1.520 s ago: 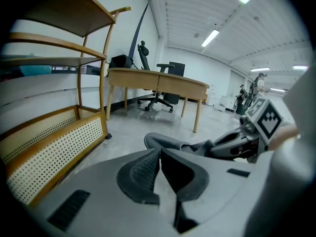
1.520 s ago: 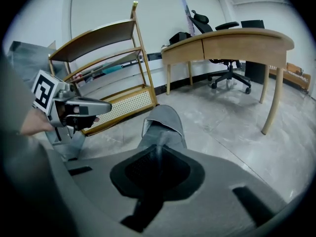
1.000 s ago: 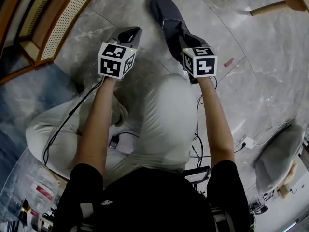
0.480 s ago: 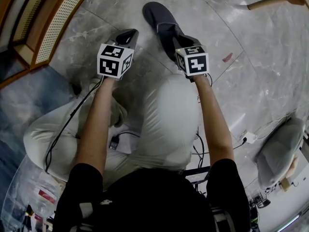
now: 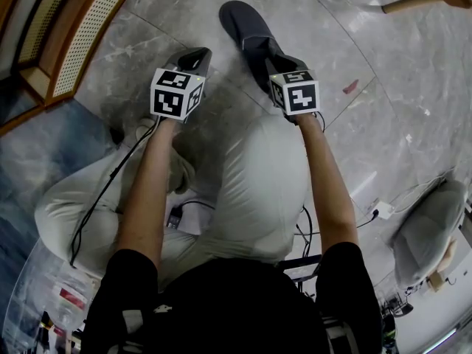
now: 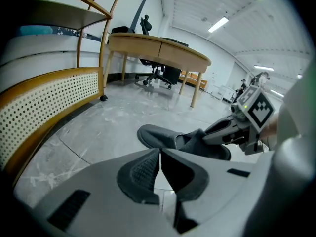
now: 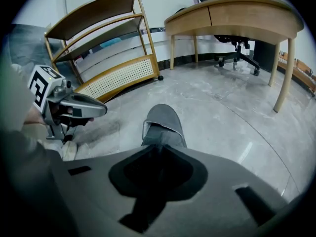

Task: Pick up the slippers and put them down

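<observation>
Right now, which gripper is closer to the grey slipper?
Right. The right gripper grips the slipper by its heel, its jaws just having been opening; the left gripper hangs shut beside it, apart.

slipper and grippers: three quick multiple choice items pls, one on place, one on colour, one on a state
1. Where is the slipper?
A. on the marble floor, its heel at the right gripper
B. on the desk
C. on the shelf

2. What colour is the slipper?
A. red
B. dark grey
C. white

3. How does the left gripper stand?
A. jaws wide apart
B. jaws clamped on the slipper
C. jaws together, nothing between them

Key:
1 A: the head view shows it on the floor, and the right gripper view shows its heel between that gripper's jaws, which have just been opening.
2 B: it is dark grey in all three views.
3 C: the left gripper view shows the pads meeting, with only floor beyond them.
</observation>
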Available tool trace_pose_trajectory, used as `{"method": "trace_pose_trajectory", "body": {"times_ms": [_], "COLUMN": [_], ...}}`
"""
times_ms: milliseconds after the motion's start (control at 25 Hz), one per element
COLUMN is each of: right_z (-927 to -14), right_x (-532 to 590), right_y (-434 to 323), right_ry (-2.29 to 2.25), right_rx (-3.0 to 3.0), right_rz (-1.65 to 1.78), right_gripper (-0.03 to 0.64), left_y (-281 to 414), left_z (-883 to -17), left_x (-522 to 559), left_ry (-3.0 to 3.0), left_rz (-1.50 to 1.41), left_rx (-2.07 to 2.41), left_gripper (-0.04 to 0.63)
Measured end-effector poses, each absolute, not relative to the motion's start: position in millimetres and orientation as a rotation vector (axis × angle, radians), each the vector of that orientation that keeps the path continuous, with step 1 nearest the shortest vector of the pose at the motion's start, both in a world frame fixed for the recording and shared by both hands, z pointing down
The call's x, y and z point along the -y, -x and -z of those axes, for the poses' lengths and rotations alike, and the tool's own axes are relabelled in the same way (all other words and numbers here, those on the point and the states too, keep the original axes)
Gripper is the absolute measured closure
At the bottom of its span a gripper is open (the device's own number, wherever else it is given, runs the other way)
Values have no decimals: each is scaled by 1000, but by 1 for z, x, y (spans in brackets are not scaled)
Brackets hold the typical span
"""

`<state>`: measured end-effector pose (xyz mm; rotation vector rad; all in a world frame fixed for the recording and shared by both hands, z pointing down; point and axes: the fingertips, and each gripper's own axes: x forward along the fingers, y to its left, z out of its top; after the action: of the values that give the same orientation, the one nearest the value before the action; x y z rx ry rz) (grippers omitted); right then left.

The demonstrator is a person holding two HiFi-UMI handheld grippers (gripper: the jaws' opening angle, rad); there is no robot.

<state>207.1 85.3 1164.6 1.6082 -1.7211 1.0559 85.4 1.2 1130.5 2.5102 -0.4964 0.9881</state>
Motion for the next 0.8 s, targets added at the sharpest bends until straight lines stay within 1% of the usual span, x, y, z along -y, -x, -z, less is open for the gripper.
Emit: {"method": "trace_pose_trajectory", "body": {"times_ms": [520, 800], "right_z": [-1172, -1162], "right_x": [-88, -88], "right_y": [-214, -213], "right_ry": [-1632, -1622], "right_rx": [1709, 1725], "right_rz": [-1108, -1092], "right_gripper": [527, 512], "left_y": [-82, -88], "left_z": [-1137, -1134], "left_x": [0, 0], "left_ry": [-2492, -2493], "left_rz": [-999, -993], "left_rx": [506, 496], "left_gripper": [583, 583]}}
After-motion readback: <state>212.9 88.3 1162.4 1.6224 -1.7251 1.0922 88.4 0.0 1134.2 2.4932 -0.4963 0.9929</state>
